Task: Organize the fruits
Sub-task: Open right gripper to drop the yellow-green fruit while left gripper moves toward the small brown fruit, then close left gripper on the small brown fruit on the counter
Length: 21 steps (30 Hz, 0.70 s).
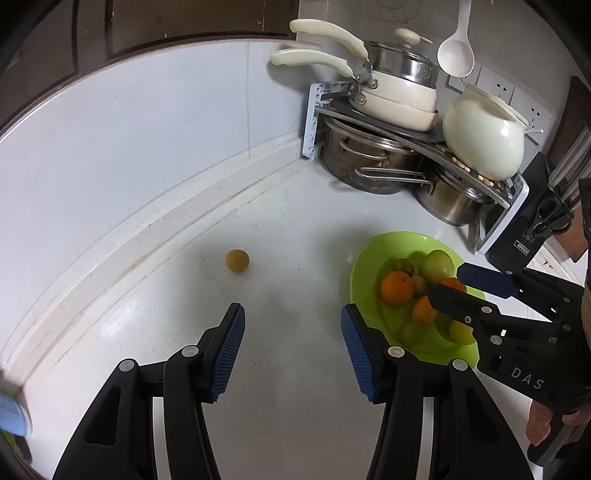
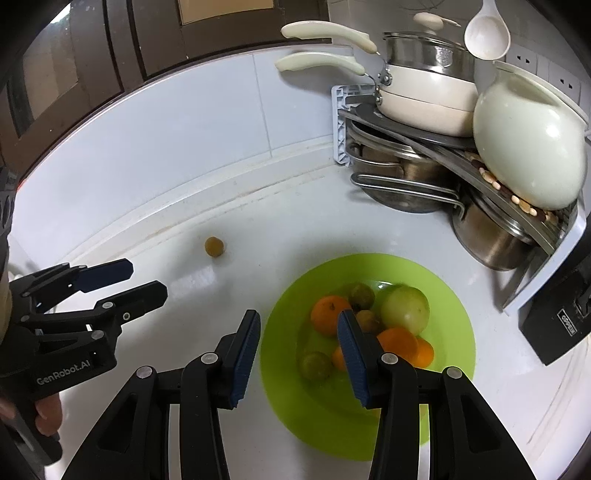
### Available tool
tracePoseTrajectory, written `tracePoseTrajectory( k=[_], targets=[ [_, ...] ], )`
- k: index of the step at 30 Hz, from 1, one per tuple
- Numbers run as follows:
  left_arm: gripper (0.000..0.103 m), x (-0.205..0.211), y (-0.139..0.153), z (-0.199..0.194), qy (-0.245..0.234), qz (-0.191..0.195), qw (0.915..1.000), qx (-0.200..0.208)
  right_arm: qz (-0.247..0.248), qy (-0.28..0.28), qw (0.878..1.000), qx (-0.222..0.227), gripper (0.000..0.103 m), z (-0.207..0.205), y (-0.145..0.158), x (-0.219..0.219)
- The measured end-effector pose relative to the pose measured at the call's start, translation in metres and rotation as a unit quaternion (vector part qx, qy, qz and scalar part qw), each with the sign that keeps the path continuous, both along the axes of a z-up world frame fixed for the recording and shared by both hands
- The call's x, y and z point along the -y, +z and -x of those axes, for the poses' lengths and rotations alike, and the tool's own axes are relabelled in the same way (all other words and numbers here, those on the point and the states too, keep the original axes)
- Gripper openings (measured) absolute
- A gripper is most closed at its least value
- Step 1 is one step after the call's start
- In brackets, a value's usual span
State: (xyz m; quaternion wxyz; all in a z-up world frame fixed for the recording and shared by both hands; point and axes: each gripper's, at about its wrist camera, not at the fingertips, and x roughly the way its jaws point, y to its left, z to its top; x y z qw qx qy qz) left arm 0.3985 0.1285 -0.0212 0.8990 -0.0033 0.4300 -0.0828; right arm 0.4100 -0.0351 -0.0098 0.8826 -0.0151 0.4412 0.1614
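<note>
A lime-green plate on the white counter holds several fruits: oranges, a large pale green fruit and small yellow-green ones. One small brownish-yellow fruit lies alone on the counter, left of the plate and near the wall. My left gripper is open above bare counter, short of that lone fruit, with nothing between its fingers. My right gripper is open over the plate's left part, holding nothing. In the left wrist view, the right gripper hovers above the fruits on the plate.
A corner rack stacked with steel pots, cream pans and a white jar stands behind the plate. A black knife block sits to the right. A ladle hangs above. The tiled wall curves along the counter's left side.
</note>
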Motion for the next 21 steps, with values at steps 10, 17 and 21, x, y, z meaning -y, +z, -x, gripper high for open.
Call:
tracePoseTrajectory(
  k=[10, 17, 21],
  targets=[
    [0.053, -0.022, -0.017, -0.031, -0.013, 0.005, 0.9999, 0.006, 0.009, 0.017, 1.0, -0.009, 0.045, -0.025, -0.01, -0.024],
    [0.053, -0.032, -0.043, -0.068, -0.016, -0.006, 0.9998, -0.004, 0.018, 0.024, 0.999, -0.027, 0.045, -0.056, -0.03, -0.021],
    [0.051, -0.036, -0.061, -0.086, -0.016, -0.008, 0.9997, -0.017, 0.023, 0.027, 0.999, -0.033, 0.045, -0.068, -0.041, -0.023]
  ],
)
